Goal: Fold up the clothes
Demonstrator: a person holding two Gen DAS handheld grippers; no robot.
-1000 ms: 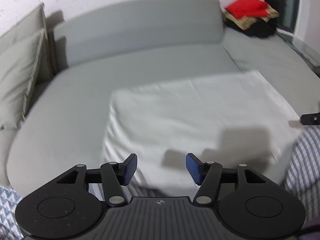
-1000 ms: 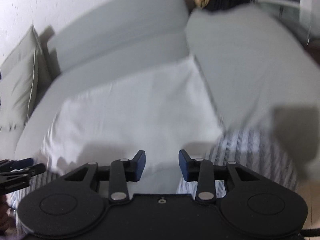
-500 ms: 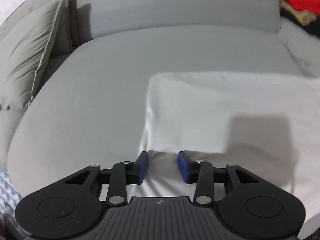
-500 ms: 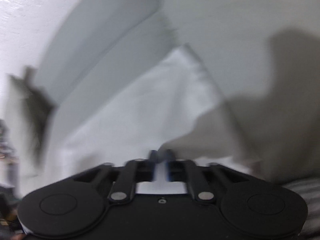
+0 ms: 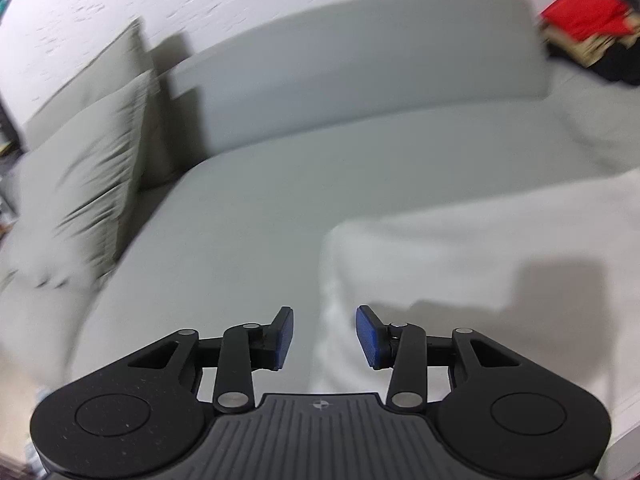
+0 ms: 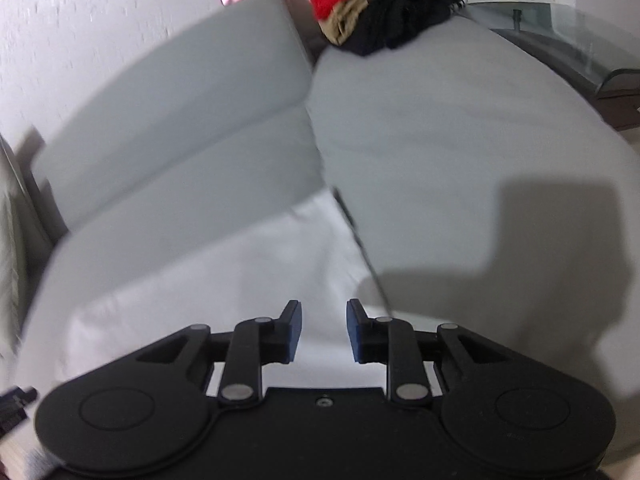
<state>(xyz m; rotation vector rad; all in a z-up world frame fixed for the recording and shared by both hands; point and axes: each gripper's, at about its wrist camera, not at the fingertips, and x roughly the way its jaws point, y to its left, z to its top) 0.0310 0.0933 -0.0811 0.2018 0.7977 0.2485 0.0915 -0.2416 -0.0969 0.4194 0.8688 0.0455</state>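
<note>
A white garment [image 5: 480, 264] lies flat on the grey sofa seat [image 5: 260, 200]. In the left wrist view it fills the lower right, and my left gripper [image 5: 324, 330] is open and empty just above its left edge. In the right wrist view the same white garment [image 6: 224, 296] spreads across the lower left. My right gripper [image 6: 323, 322] is open and empty over the garment's right part, close to its right edge.
A pile of red, tan and black clothes [image 6: 372, 8] sits at the sofa's far right corner; it also shows in the left wrist view [image 5: 588, 36]. Grey cushions [image 5: 84, 168] lean at the left. A glass table [image 6: 580, 32] stands at the far right.
Both grippers closed in on the garment half a second ago, the right one nearly shut. Now both are open and have pulled back up, and the garment lies flat.
</note>
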